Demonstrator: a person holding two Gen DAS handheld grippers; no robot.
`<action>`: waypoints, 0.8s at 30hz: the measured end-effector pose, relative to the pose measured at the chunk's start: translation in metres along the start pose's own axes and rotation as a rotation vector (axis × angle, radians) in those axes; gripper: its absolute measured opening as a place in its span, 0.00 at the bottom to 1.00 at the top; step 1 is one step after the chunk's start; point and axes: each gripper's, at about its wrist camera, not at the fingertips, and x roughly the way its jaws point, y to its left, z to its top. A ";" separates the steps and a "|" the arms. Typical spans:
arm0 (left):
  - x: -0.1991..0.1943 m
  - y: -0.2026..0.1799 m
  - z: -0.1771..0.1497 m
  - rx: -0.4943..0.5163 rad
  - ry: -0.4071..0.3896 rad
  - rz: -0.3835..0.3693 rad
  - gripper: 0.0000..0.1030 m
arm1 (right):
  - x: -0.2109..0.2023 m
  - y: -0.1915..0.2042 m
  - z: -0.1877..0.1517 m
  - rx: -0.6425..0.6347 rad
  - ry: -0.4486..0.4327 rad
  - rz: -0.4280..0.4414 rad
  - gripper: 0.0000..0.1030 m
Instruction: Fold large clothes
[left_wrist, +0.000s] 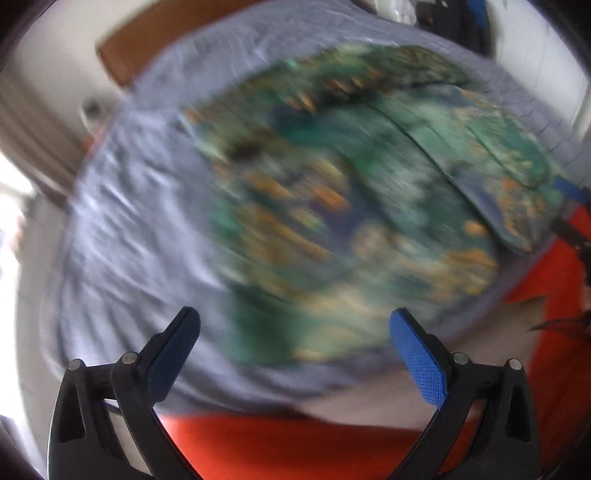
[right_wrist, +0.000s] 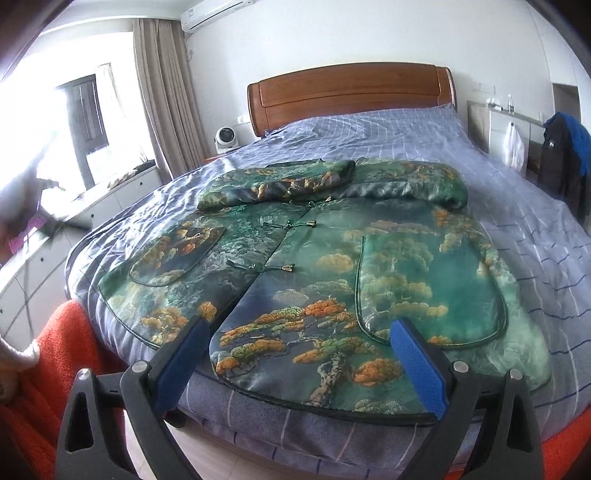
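A large green jacket (right_wrist: 325, 258) with an orange pine and cloud print lies flat, front up, on the bed (right_wrist: 369, 133). Both sleeves are folded across its chest near the collar. My right gripper (right_wrist: 299, 328) is open and empty, hovering just above the jacket's hem at the foot of the bed. In the left wrist view the jacket (left_wrist: 332, 192) is heavily blurred and seen tilted. My left gripper (left_wrist: 295, 321) is open and empty above the jacket's near edge.
The bed has a blue checked sheet and a wooden headboard (right_wrist: 351, 92). An orange-red cloth (right_wrist: 62, 343) lies at the foot of the bed. White drawers (right_wrist: 74, 229) run along the left under the window. A dark coat (right_wrist: 565, 166) hangs at the right.
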 end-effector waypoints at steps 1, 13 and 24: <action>0.012 -0.009 -0.009 -0.044 0.012 -0.049 0.99 | -0.001 0.002 0.000 -0.009 0.000 -0.009 0.95; 0.015 -0.007 -0.027 -0.339 -0.113 -0.231 0.99 | 0.004 0.029 -0.005 -0.108 0.032 -0.023 0.95; 0.015 0.017 -0.032 -0.417 -0.149 -0.139 0.99 | 0.009 0.033 -0.008 -0.131 0.052 -0.024 0.95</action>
